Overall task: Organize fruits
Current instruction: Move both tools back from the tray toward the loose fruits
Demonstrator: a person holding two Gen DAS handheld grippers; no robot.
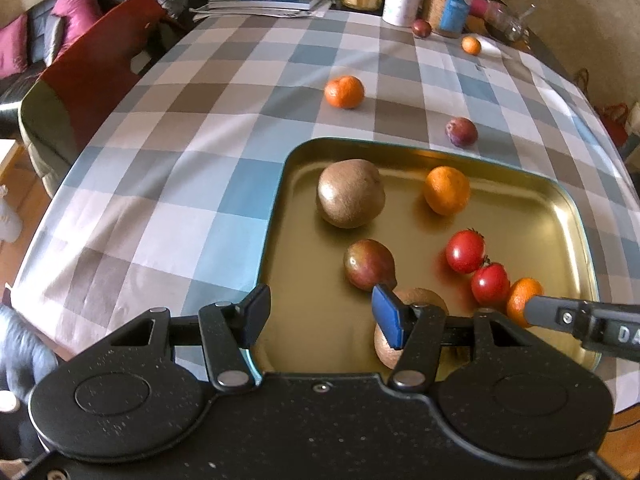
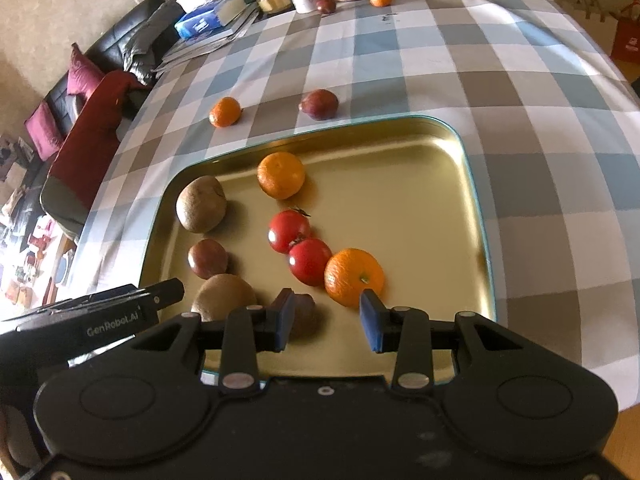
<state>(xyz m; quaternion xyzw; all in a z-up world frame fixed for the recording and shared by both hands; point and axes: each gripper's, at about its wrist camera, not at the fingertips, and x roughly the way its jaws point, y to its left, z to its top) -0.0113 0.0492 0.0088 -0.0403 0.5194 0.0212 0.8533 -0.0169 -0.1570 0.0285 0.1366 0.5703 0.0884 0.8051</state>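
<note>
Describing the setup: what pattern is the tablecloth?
The tablecloth is checked blue, grey and white; right wrist view.

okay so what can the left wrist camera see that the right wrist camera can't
Only the left wrist view shows the left hand-held gripper head-on, open and empty over the tray's near left edge.

Only the right wrist view shows the right hand-held gripper head-on, also open, with the near orange just beyond its right finger, plus a dark fruit behind its left finger.

Both share the gold tray, two tomatoes, two kiwis and four loose fruits on the checked tablecloth.
</note>
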